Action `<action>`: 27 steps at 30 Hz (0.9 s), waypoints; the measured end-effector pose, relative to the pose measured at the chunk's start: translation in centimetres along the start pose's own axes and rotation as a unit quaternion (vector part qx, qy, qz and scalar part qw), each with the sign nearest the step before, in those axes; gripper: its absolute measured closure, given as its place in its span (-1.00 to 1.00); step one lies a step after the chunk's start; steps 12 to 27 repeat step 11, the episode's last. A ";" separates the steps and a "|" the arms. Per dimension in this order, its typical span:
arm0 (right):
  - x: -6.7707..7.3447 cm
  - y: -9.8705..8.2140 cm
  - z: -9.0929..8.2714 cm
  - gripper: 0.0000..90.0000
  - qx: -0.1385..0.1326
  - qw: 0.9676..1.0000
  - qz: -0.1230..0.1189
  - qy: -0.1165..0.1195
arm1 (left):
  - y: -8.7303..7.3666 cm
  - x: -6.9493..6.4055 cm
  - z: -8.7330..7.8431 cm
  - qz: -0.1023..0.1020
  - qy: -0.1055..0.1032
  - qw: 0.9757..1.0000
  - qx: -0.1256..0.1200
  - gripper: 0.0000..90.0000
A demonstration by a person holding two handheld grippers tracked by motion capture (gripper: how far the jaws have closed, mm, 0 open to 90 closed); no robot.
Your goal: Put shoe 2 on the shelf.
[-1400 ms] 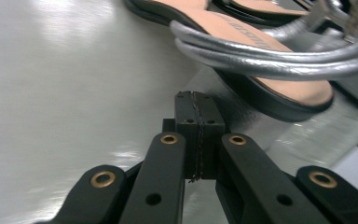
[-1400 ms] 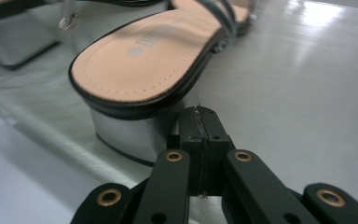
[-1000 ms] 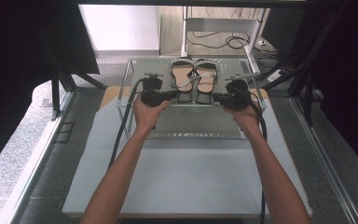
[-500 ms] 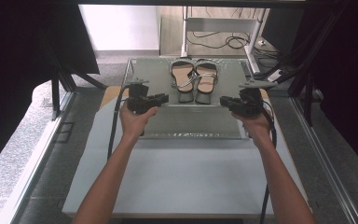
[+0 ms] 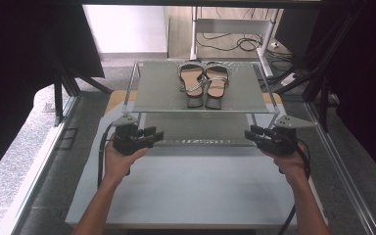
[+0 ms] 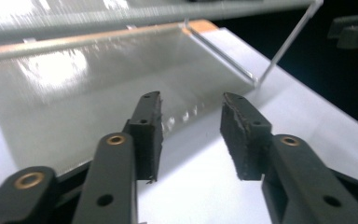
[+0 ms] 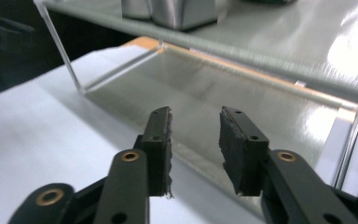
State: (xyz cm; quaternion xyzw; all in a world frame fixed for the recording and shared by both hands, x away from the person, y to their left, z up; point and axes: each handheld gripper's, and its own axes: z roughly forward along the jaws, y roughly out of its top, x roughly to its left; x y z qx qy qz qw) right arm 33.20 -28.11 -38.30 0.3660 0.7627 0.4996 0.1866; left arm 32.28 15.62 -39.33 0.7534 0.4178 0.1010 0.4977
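Sandals (image 5: 204, 84) lie on the rack's top shelf (image 5: 156, 90), far centre, side by side, long axis near-far, heels toward the near edge. Left gripper (image 5: 157, 134) sits near-left of the rack, right gripper (image 5: 251, 133) near-right, both level w/ tips pointing inward. Both jaws have just been opening, nothing betw. them.

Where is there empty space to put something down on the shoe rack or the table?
The rack's top shelf is bare left and right of the sandals, which crowd its middle. The lower shelf looks bare too. The white table is free between the left tongs and right tongs, both open and empty, and toward the near edge.
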 end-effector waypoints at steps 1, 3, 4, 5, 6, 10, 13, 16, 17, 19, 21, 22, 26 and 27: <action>0.0 -0.2 0.1 0.35 0.002 1.000 0.000 0.000 | -0.1 -0.1 0.0 0.002 -0.002 1.000 0.002 0.22; 0.0 -0.3 0.2 0.26 0.006 1.000 0.000 0.000 | -0.1 -0.2 -0.1 0.001 -0.006 1.000 0.003 0.15; 0.1 -0.2 0.2 0.21 0.005 1.000 0.000 0.001 | -0.1 -0.3 -0.1 0.002 -0.010 1.000 0.004 0.10; 0.1 -0.2 0.1 0.16 0.002 1.000 0.000 0.002 | -0.1 -0.4 -0.2 0.003 -0.012 1.000 0.006 0.05; 0.3 -0.2 0.0 0.10 -0.001 1.000 0.001 0.002 | -0.2 -0.5 -0.3 0.003 -0.012 1.000 0.006 0.00; 1.0 -1.0 -0.6 -0.03 -0.014 1.000 0.004 0.005 | -0.9 -0.7 -0.8 0.006 -0.013 1.000 0.011 -0.16; 1.1 -1.4 -0.7 -0.05 -0.016 1.000 0.002 0.007 | -1.1 -0.8 -0.9 0.008 -0.010 1.000 0.010 -0.18; 1.1 -1.4 -0.7 -0.05 -0.016 1.000 0.002 0.007 | -1.1 -0.8 -0.9 0.008 -0.010 1.000 0.010 -0.18; 1.1 -1.4 -0.7 -0.05 -0.016 1.000 0.002 0.007 | -1.1 -0.8 -0.9 0.008 -0.010 1.000 0.010 -0.18; 1.1 -1.4 -0.7 -0.05 -0.016 1.000 0.002 0.007 | -1.1 -0.8 -0.9 0.008 -0.010 1.000 0.010 -0.18; 1.1 -1.4 -0.7 -0.05 -0.016 1.000 0.002 0.007 | -1.1 -0.8 -0.9 0.008 -0.010 1.000 0.010 -0.18; 1.1 -1.4 -0.7 -0.05 -0.016 1.000 0.002 0.007 | -1.1 -0.8 -0.9 0.008 -0.010 1.000 0.010 -0.18; 1.1 -1.4 -0.7 -0.05 -0.016 1.000 0.002 0.007 | -1.1 -0.8 -0.9 0.008 -0.010 1.000 0.010 -0.18; 1.1 -1.4 -0.7 -0.05 -0.016 1.000 0.002 0.007 | -1.1 -0.8 -0.9 0.008 -0.010 1.000 0.010 -0.18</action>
